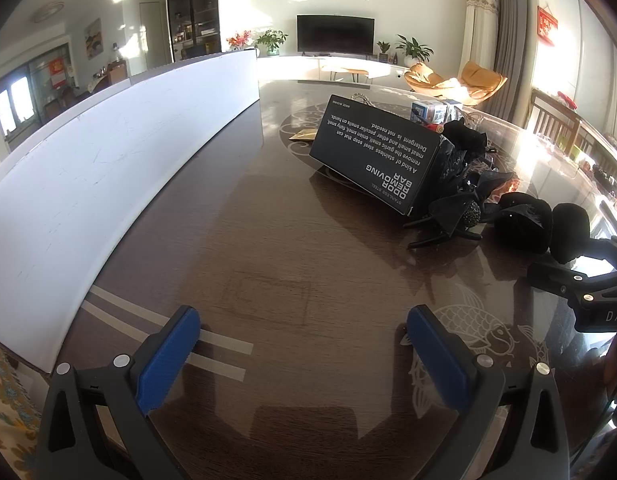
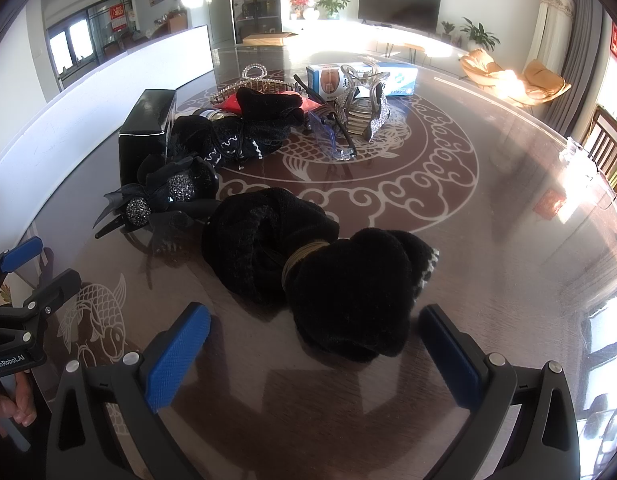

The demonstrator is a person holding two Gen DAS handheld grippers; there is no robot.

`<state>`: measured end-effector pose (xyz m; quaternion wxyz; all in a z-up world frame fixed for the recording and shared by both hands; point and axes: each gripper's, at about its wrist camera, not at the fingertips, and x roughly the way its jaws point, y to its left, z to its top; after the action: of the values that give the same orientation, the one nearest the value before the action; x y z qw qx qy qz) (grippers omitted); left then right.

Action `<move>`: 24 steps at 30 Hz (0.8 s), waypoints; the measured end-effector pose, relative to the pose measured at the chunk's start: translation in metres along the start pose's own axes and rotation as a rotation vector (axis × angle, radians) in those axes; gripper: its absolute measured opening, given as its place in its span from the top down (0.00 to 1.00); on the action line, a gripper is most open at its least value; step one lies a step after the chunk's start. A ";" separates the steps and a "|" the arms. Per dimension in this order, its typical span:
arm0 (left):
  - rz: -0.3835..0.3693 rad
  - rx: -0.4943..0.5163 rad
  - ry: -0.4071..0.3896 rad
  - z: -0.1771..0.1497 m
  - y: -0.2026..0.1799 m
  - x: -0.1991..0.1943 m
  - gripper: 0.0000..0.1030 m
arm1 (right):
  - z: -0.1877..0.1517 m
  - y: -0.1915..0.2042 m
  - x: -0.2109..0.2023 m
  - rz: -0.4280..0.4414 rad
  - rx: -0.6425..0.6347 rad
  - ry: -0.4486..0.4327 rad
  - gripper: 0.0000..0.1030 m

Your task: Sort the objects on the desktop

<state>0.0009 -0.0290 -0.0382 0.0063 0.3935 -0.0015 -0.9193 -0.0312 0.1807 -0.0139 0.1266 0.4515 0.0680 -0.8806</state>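
Note:
A heap of small objects lies on the dark glass-topped table (image 2: pixel 488 240). Nearest my open right gripper (image 2: pixel 314 324) are two black fuzzy scrunchies (image 2: pixel 308 256) joined by a brownish hair tie; the closer one sits just ahead of the blue pads and partly between them. A black bow clip with beaded balls (image 2: pixel 160 200) lies to the left. The black "Odor Removing Bar" box (image 1: pixel 376 156) stands tilted at the heap's left. My left gripper (image 1: pixel 304 328) hangs open over bare table, nothing between its fingers. The right gripper (image 1: pixel 588 288) shows at the left wrist view's right edge.
Farther back lie a black cloth bundle (image 2: pixel 244 132), clear blue glasses (image 2: pixel 332 140), a rhinestone claw clip (image 2: pixel 364 108), a pearl tiara (image 2: pixel 248 80) and a white-blue carton (image 2: pixel 360 78). A long white board (image 1: pixel 108 160) borders the table's left side. Wooden chairs (image 2: pixel 608 148) stand at the right.

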 end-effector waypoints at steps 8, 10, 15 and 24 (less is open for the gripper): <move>0.000 0.000 0.000 -0.001 0.000 0.000 0.00 | 0.000 0.000 0.000 0.000 0.000 0.000 0.00; 0.001 0.000 0.000 -0.001 0.000 0.000 0.00 | 0.000 0.000 0.000 0.000 0.000 0.000 0.00; 0.001 -0.001 0.000 -0.001 0.000 0.001 0.00 | 0.000 0.000 0.000 0.000 0.000 0.000 0.00; 0.001 -0.001 -0.001 -0.002 0.000 0.001 0.00 | 0.000 0.000 0.000 0.000 0.000 0.000 0.00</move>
<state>0.0014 -0.0289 -0.0408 0.0068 0.3931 -0.0013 -0.9195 -0.0312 0.1808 -0.0139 0.1266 0.4515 0.0679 -0.8806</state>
